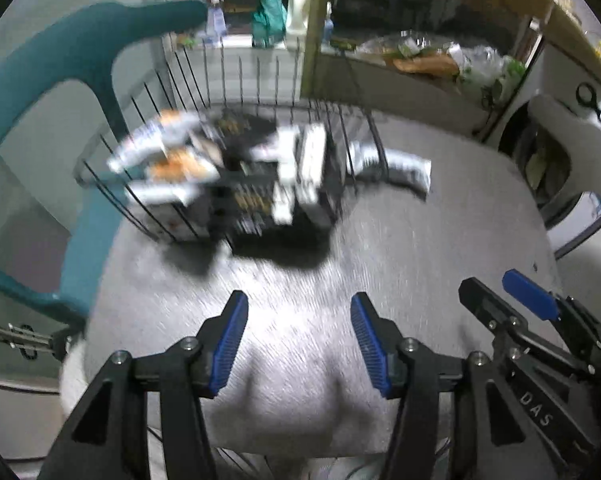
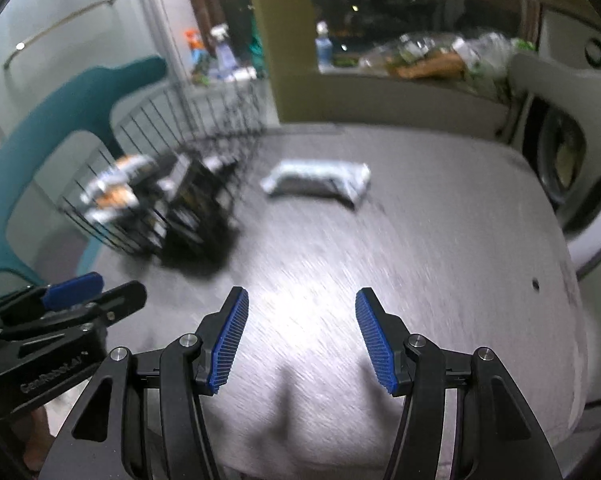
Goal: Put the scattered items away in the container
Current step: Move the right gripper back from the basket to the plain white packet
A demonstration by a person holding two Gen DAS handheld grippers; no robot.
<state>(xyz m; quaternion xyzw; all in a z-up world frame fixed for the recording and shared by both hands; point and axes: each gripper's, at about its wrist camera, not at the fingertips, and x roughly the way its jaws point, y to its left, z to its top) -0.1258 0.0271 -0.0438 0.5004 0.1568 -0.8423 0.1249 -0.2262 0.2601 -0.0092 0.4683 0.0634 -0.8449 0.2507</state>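
One packet lies loose on the grey table, centre of the right view, just right of the wire basket at middle left, which already holds several packets and dark boxes. Both the left gripper and right gripper, low in their frames, stand apart with nothing between the jaws. Risks, as I judge them: the blur could spoil the aim, a jaw could catch the wires, or the slack packet could slide or sag out of a poor pinch.
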